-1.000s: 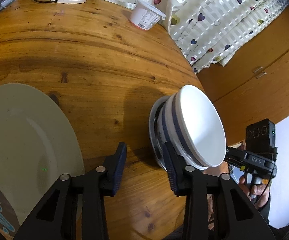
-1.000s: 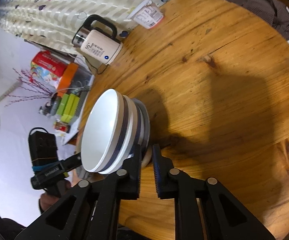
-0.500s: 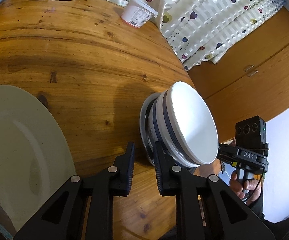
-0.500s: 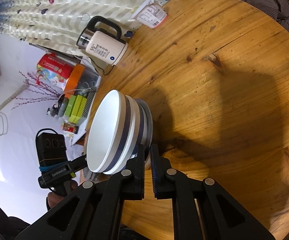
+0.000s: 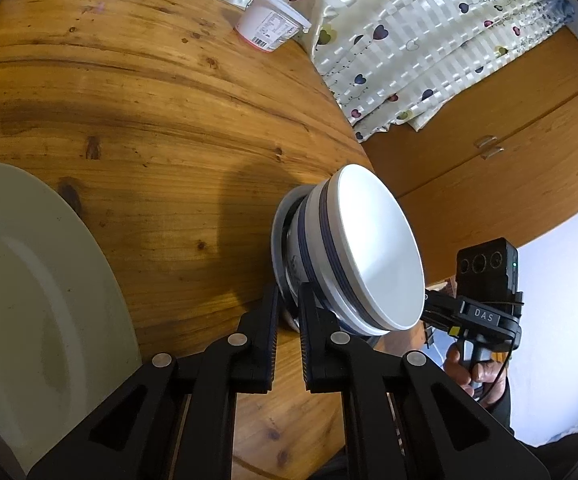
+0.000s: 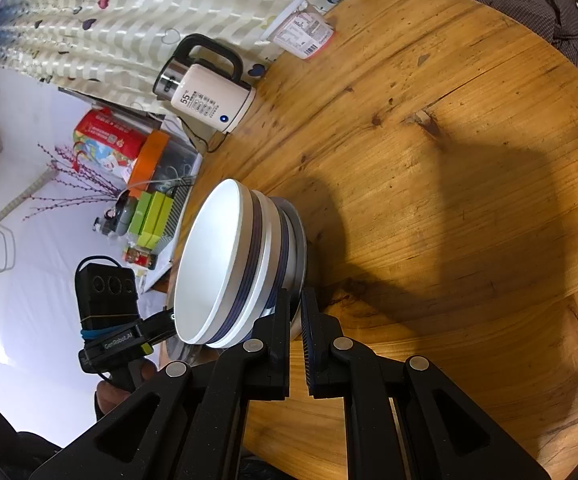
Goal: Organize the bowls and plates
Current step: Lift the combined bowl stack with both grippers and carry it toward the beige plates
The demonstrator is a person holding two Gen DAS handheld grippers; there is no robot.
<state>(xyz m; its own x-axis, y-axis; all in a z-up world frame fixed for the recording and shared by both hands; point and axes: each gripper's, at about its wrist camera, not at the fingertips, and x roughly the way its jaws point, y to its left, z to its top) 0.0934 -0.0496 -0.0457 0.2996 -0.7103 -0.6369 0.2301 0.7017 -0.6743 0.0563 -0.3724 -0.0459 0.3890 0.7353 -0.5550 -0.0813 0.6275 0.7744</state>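
- Round knotty pine tabletop (image 5: 161, 92) fills both views, with a heart-print curtain (image 5: 429, 28) hanging behind it and a cream electric kettle (image 6: 209, 100) and a yogurt tub (image 5: 271, 26) at its far edge.
- Near the table's rim sits the bowl stack (image 5: 353, 256): two white bowls with dark blue bands nested on a grey dish, which looks like a stacking step already done.
- Left gripper (image 5: 287, 312) is clenched on the grey dish's rim at the stack's base; its jaws are nearly together with the rim between them.
- Right gripper (image 6: 295, 312) is pinched on the same rim from the opposite side, so both tools hold the stack.
- What is left, I judge, is carrying the stack to join the large pale plate (image 5: 37, 300), which lies apart on the table.
- Only the left wrist view shows that plate and the wooden cabinet (image 5: 489, 152) behind.
- Only the right wrist view shows the kettle's 55° display, the red packaging (image 6: 105, 136) and green boxes (image 6: 153, 216) off the table, and a dark cloth (image 6: 537, 12) at the far edge.
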